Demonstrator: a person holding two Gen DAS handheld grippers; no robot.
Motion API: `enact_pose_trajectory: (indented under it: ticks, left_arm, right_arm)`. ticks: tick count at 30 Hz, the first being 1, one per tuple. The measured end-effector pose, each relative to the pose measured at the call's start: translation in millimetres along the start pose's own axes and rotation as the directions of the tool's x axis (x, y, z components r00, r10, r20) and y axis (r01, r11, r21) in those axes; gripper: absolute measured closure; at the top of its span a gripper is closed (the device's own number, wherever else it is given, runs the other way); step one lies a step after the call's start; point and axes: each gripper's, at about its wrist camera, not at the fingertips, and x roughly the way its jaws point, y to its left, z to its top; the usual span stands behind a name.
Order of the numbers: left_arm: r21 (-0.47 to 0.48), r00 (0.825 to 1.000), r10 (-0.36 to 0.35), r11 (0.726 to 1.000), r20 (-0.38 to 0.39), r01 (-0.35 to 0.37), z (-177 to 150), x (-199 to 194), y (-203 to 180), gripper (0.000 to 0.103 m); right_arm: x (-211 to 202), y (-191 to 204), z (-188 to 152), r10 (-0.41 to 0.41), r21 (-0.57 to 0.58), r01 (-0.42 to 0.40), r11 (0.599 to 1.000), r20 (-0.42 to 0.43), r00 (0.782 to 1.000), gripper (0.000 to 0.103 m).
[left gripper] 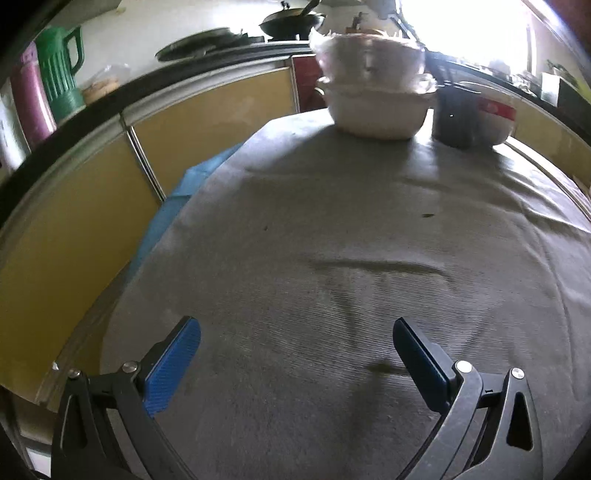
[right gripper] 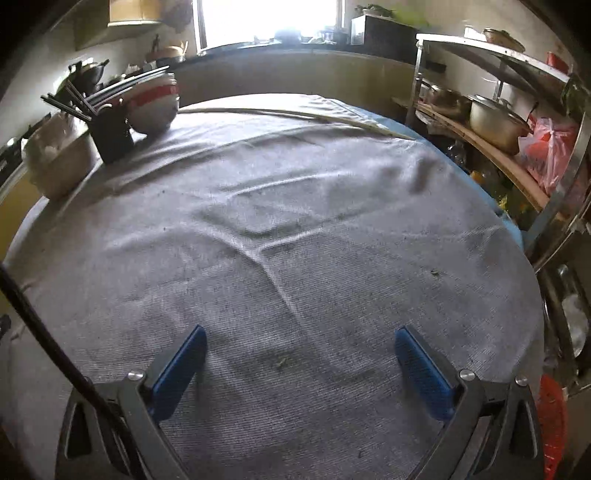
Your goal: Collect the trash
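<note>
A grey cloth (left gripper: 332,229) covers the table in both views (right gripper: 295,206). At its far end stand stacked white foam food boxes (left gripper: 373,107) stuffed with crumpled white plastic, a black cup (left gripper: 456,118) and a red-and-white bowl (left gripper: 496,118). In the right wrist view the foam box (right gripper: 55,166), the black cup holding chopsticks (right gripper: 110,136) and the bowl (right gripper: 153,107) sit at the far left. Small crumbs (right gripper: 279,363) lie on the cloth. My left gripper (left gripper: 295,332) is open and empty above the cloth. My right gripper (right gripper: 301,341) is open and empty too.
Yellow cabinet doors (left gripper: 92,206) run along the left, with a green jug (left gripper: 61,70) and a wok (left gripper: 291,22) on the counter. A metal rack (right gripper: 517,122) with pots and a pink bag (right gripper: 546,147) stands at the right. A black cable (right gripper: 44,332) crosses the lower left.
</note>
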Motion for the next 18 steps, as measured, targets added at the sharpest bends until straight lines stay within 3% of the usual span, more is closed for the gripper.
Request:
enact_pose_trajectory:
  ticks: [5, 9, 13, 18]
  left_arm:
    - [0.003, 0.999, -0.027, 1.000, -0.030, 0.027, -1.1, 4.6, -2.9, 0.000]
    - [0.007, 0.999, -0.031, 0.999, -0.031, 0.031, -0.9, 6.1, -6.2, 0.000]
    - [-0.079, 0.992, -0.117, 0.991, -0.056, 0.112, -0.9, 12.3, 9.1, 0.000]
    - [-0.075, 0.992, -0.108, 0.992, -0.058, 0.104, -0.9, 12.8, 7.8, 0.000]
  right_arm:
    - [24.4, 4.1, -5.1, 0.000, 0.000, 0.000, 1.000, 0.000, 1.000, 0.000]
    - [17.9, 2.8, -3.3, -0.001, 0.000, 0.001, 1.000, 0.000, 1.000, 0.000]
    - [22.8, 3.8, -4.0, -0.001, 0.000, 0.001, 1.000, -0.002, 1.000, 0.000]
    - [31.7, 5.4, -8.7, -0.003, -0.002, 0.003, 1.000, -0.003, 1.000, 0.000]
